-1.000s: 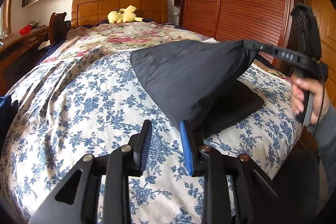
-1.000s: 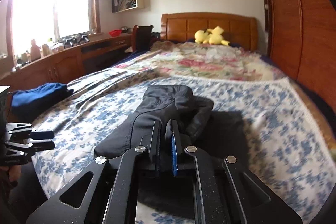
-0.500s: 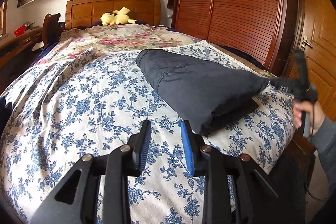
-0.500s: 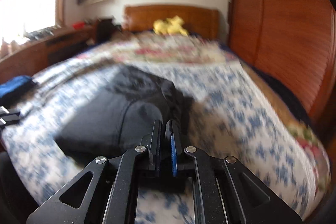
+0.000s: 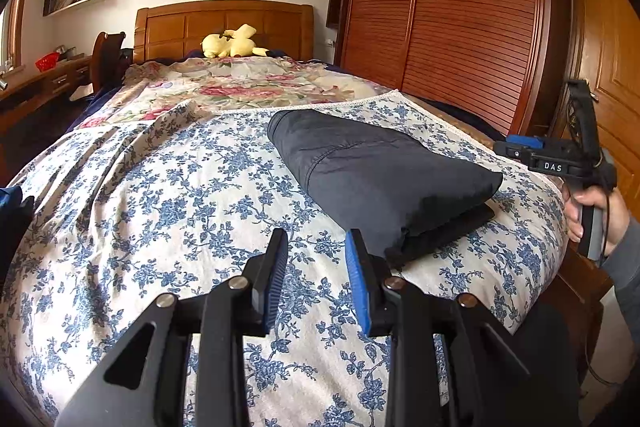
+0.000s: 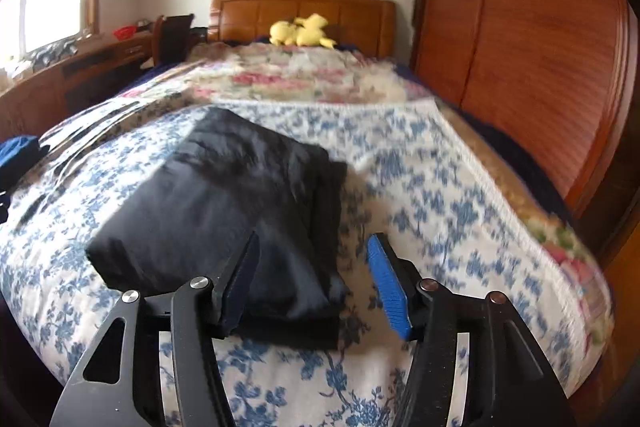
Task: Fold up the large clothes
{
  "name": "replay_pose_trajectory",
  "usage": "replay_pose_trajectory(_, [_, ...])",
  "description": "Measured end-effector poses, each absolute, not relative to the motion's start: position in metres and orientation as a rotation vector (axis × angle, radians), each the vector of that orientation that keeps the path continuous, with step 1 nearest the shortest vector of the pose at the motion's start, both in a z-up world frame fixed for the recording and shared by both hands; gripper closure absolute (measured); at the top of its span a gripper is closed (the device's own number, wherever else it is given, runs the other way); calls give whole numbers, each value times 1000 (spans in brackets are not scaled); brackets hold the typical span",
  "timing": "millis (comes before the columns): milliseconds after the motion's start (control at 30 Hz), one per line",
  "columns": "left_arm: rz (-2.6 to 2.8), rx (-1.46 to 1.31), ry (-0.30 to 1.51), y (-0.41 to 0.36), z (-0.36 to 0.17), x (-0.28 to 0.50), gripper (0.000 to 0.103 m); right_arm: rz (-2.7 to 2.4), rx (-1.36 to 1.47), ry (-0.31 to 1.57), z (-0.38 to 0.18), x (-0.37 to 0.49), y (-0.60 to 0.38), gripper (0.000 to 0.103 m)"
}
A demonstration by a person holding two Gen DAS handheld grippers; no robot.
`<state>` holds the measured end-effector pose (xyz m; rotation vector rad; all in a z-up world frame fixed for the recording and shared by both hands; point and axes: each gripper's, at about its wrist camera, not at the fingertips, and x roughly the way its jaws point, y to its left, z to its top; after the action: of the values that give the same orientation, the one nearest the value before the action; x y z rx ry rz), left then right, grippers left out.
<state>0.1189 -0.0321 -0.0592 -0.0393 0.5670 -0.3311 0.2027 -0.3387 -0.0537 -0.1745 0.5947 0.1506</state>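
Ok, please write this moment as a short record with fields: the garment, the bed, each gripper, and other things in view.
garment: dark, folded, lying on the bed, no gripper holding it
bed: blue floral cover, wooden headboard
left gripper: open, empty, above the cover near the garment's corner
right gripper: open, empty, at the garment's near edge
toy: yellow plush by the headboard
wardrobe: slatted wooden doors beside the bed

Left view: I look from the bed's [image 5: 168, 211] near end toward the far headboard [image 5: 224, 23].
Right view: nearer its right side, low, same heading.
Shared: folded dark garment [image 5: 372, 171] [image 6: 224, 203], yellow plush [image 5: 232, 41] [image 6: 302, 31].
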Motion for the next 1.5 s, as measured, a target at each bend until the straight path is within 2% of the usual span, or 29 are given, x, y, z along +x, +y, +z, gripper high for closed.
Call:
replay_pose_trajectory(300, [-311,-25,581,-30,-65,120,75,327,-267,600,-53,215,-260,44])
replay_pose_trajectory(600, [-295,-18,583,-25,-69,124,70,396,-291,671,-86,249,-214,44])
replay_pose_trajectory(867, [-289,-26,587,-22,-71,130,65,459,-201,841,-137,271,-225,43])
replay_pose_trajectory(1100, [-312,-18,596,-27,-71,135,52,450,-199,826,-116,260,-243,44])
replay_pose_trajectory(1333, [-362,-28,623,-38,-76,149,52,354,-178,768,-90,250,-295,44])
replay_pose_trajectory(1500, [-386,-26,636,-49,-77,165,52,307,-187,826,-110,255,-316,44])
